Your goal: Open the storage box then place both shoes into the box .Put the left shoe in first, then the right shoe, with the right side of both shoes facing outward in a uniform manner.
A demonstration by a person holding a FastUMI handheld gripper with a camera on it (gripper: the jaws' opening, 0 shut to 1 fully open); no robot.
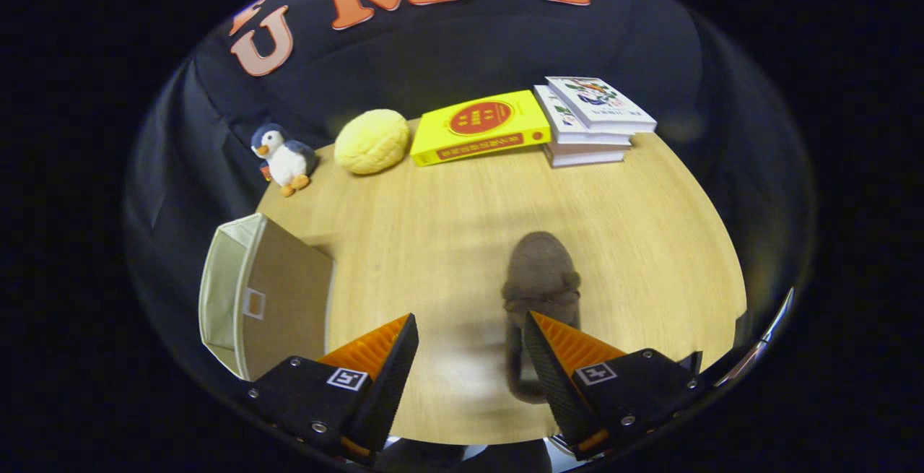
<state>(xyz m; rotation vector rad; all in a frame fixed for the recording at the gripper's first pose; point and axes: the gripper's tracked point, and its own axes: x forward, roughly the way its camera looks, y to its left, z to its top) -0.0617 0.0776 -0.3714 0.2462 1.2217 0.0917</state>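
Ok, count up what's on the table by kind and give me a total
Shoes: 1, brown shoe just ahead of the open gripper
Storage boxes: 1, beige box
Books: 4, yellow book, white stack of 3
Soft toys: 2, penguin, yellow plush
Total: 8

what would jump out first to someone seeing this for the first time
The open gripper up front, its orange-and-black fingers spread wide with nothing between them. A blurred brown shoe lies on the wooden table just ahead of the right finger, and an open beige box sits left of the fingers.
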